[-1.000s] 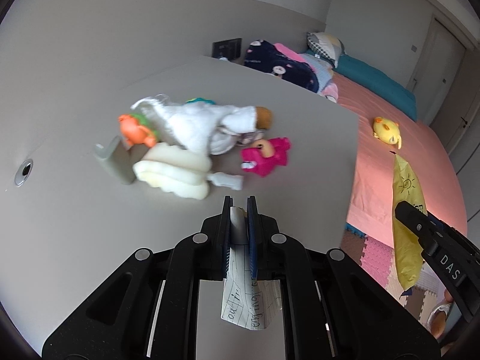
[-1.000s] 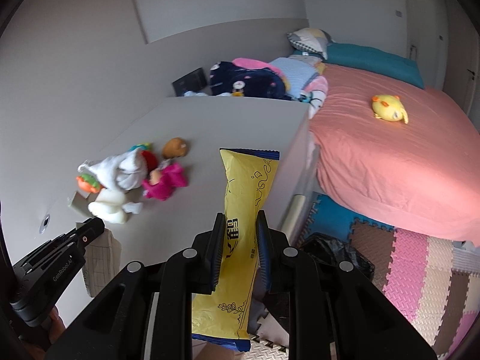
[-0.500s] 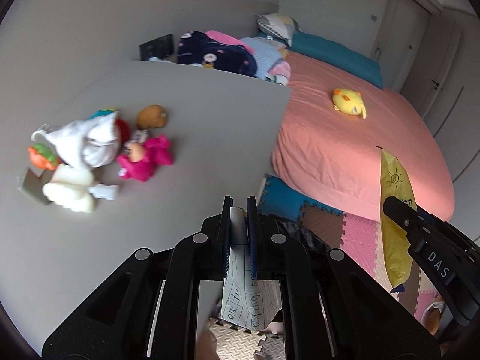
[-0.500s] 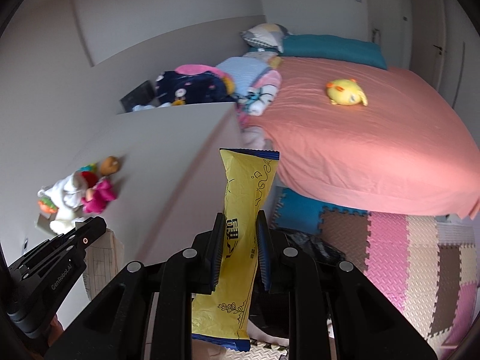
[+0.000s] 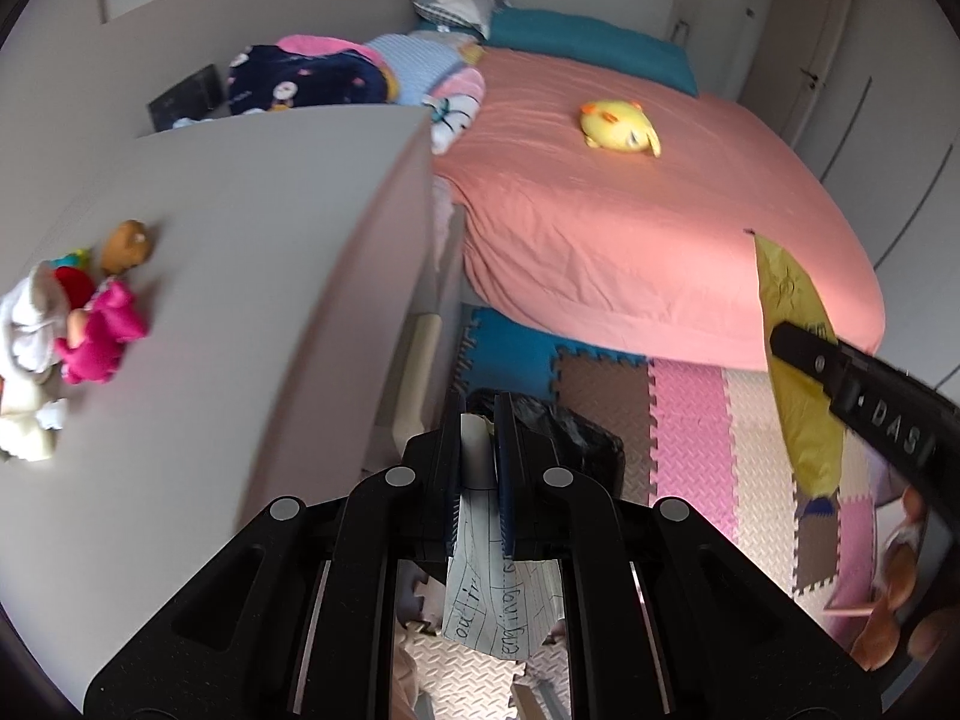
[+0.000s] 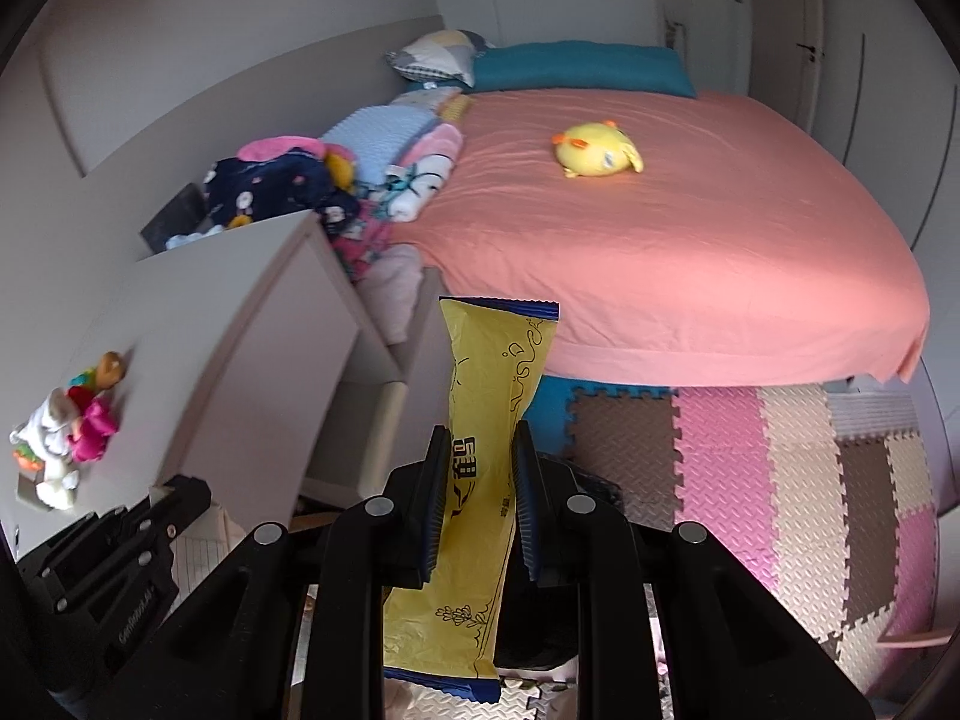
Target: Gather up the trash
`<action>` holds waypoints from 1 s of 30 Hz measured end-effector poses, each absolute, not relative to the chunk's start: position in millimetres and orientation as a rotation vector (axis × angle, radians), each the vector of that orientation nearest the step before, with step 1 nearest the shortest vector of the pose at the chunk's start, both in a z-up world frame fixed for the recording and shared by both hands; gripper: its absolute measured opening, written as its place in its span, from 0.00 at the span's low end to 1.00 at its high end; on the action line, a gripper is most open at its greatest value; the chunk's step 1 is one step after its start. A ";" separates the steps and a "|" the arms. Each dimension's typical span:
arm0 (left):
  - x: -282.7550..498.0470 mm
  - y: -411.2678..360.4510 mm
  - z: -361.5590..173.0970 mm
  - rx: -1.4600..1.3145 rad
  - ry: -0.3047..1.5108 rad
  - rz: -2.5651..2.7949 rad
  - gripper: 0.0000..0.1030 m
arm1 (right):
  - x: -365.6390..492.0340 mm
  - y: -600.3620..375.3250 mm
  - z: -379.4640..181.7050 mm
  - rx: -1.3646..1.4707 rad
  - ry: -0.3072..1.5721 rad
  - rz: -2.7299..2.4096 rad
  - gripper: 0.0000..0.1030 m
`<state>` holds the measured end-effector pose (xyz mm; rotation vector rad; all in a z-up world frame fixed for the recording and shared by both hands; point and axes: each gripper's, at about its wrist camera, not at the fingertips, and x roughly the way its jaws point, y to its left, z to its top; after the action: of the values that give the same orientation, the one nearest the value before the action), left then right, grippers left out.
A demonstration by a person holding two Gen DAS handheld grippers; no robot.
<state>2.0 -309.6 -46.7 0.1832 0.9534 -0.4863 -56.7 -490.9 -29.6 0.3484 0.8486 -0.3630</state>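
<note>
My left gripper (image 5: 480,414) is shut on a scrap of lined paper with handwriting (image 5: 498,612), which hangs down behind the jaws. Just beyond the fingertips, on the floor, sits a bin lined with a black bag (image 5: 564,438). My right gripper (image 6: 479,450) is shut on a long yellow snack wrapper (image 6: 492,396) that sticks up past the fingers and down below them. The same wrapper (image 5: 792,360) and right gripper arm show at the right edge of the left wrist view. The black bag (image 6: 594,486) peeks out behind the right fingers.
A grey table (image 5: 240,276) with a pile of plush toys (image 5: 90,324) lies to the left. A bed with a pink sheet (image 6: 660,240) and a yellow plush (image 6: 594,150) fills the back. Coloured foam mats (image 6: 810,480) cover the floor. A hand (image 5: 900,588) shows lower right.
Both grippers have swung right, off the table and toward the bed and floor, each keeping its hold. The toys have slid to the left edge and the black bag has come into view.
</note>
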 end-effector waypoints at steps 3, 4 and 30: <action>2.4 -317.3 -55.6 0.197 0.977 -0.500 0.09 | -51.5 -500.9 -36.7 0.351 0.865 -0.374 0.22; 3.0 -319.7 -58.5 0.201 0.984 -0.506 0.09 | -50.4 -502.7 -38.1 0.350 0.868 -0.376 0.22; 15.4 -287.3 -51.7 0.259 0.954 -0.459 0.95 | -35.1 -496.2 -30.8 0.307 0.851 -0.405 0.77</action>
<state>15.4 -287.3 -51.7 0.2591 0.9537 -0.4589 -35.1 -496.2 -30.8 0.3066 0.8508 -0.4053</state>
